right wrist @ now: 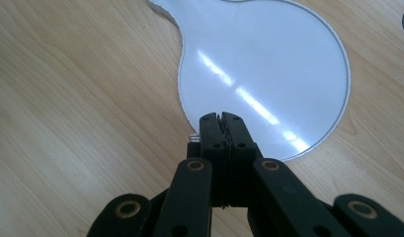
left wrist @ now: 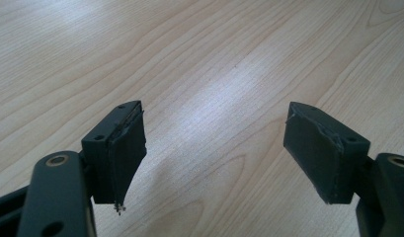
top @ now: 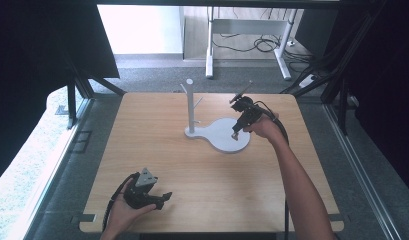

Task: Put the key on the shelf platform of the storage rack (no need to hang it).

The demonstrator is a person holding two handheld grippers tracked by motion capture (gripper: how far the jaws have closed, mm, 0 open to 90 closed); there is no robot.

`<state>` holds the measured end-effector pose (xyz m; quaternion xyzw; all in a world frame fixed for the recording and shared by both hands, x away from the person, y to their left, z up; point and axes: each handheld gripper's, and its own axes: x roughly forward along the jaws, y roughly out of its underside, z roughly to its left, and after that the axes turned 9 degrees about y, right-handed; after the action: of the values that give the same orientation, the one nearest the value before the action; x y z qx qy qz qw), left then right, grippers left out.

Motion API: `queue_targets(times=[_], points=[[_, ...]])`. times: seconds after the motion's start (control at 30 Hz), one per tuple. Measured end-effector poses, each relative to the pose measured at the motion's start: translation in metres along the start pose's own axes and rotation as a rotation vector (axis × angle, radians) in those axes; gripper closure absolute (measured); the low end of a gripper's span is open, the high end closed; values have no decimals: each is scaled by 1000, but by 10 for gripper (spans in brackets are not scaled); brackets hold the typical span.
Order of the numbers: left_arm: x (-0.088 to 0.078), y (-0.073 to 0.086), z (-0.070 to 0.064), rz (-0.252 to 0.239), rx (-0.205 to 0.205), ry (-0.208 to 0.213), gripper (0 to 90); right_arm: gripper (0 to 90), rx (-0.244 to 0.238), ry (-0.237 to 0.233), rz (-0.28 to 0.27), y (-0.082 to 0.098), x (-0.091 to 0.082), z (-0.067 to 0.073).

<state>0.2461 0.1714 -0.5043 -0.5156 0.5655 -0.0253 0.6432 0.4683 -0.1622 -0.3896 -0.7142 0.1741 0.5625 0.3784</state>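
The right gripper (top: 235,131) is held in the person's right hand (top: 262,127) at the far right part of the table, tilted down over the white base plate (top: 227,140); in the right gripper view (right wrist: 222,118) we see its two black jaws pressed flat together, with nothing visible between them and a small metal screw head just beside the left jaw. The tips sit above the near edge of the round part of the base plate (right wrist: 268,59), which lies flat on the wooden table (top: 202,175). From the narrow end of that plate a white post with short side pegs (top: 190,102) rises upright, just left of the gripper. The left gripper (top: 162,199) rests well apart at the near left corner of the table, cupped in the left hand (top: 123,212); in the left gripper view (left wrist: 214,148) we see its jaws spread wide with bare wood grain (left wrist: 214,74) between them.
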Motion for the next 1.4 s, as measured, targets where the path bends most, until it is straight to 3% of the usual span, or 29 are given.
queue_targets(times=[0.77, 1.4], points=[[1, 1, 2, 3, -1, 0, 244, 895, 32, -6, 31, -22, 41, -6], [1, 1, 3, 4, -2, -1, 244, 894, 109, 9, 38, -22, 70, -20]])
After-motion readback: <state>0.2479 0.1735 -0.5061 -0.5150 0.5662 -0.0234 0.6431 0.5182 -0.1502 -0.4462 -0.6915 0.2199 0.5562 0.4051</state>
